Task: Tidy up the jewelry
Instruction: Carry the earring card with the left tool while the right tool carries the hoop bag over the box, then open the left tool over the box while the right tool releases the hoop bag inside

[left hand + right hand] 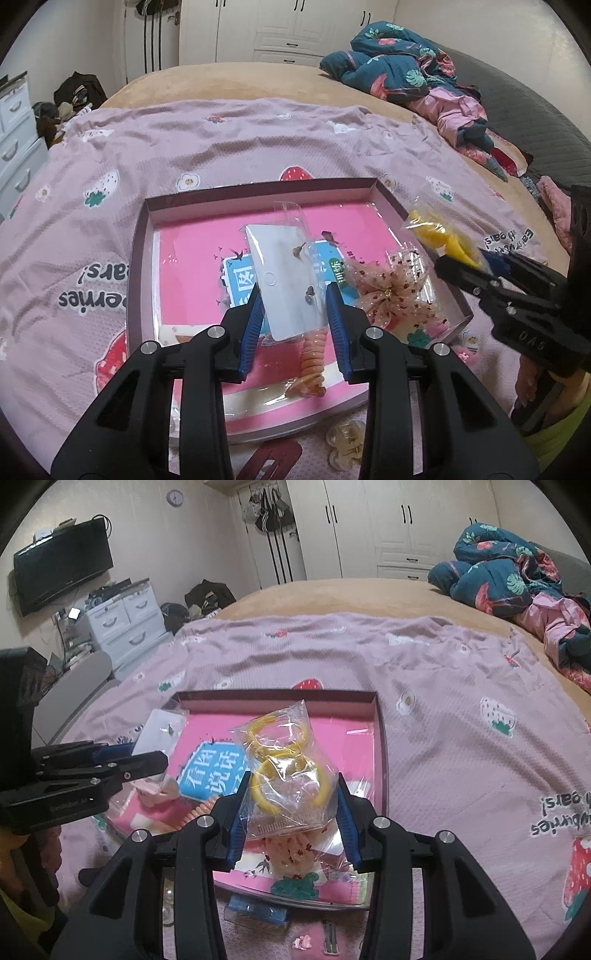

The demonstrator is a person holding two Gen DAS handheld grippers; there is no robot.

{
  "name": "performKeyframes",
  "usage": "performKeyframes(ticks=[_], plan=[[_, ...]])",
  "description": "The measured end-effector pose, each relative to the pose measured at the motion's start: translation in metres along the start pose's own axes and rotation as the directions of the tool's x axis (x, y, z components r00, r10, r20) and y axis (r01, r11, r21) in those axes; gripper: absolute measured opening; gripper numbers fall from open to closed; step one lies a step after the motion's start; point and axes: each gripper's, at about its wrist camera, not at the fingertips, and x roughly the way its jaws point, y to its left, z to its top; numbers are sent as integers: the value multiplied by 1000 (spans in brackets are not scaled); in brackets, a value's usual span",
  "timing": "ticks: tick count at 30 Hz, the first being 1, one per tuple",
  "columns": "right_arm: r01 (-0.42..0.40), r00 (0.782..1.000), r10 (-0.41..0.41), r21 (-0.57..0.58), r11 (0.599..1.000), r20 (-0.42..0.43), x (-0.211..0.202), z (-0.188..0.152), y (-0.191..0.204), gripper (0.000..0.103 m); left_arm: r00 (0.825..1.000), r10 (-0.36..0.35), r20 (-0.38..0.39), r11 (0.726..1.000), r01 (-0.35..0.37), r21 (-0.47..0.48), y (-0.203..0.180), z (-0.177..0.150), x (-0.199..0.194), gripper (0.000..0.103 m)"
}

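Note:
A shallow box (146,236) with a pink lining lies on the bed; it also shows in the right wrist view (380,738). My left gripper (295,295) is shut on a clear bag with a white earring card (284,280), held above the box. My right gripper (291,794) is shut on a clear bag of yellow hoops (284,764), also above the box; the bag shows in the left wrist view (439,236). In the box lie a pink bow hair clip (388,291) and an orange spiral hair tie (314,362).
A purple strawberry-print blanket (184,147) covers the bed. Small hair clips (343,443) lie on it in front of the box, with a blue item (255,910) beside them. Crumpled bedding (399,62) is piled at the far right. White drawers (125,624) stand at the left.

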Motion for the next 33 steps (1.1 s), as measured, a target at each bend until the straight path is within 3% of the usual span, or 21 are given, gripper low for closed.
performKeyframes(ticks=[10,25,29,33], plan=[[17,999,-18,-27,999,-45,21,-10,9,42,1000,9,-10,1000,-9,-27,11,-5,-1,30],[-6,998,3,-52,999,-62,22,-15,26,47,999,14,47,996,-10,-90,26,-24,-44,45],[-17,999,15,-34,999,-41,11,-13,26,55,998,26,60,996,-21,-92,26,-26,-56,51],[-20,1000,20,2,1000,-3,-10,-12,23,72,996,8,85,993,2,-118,28,-28,-72,55]])
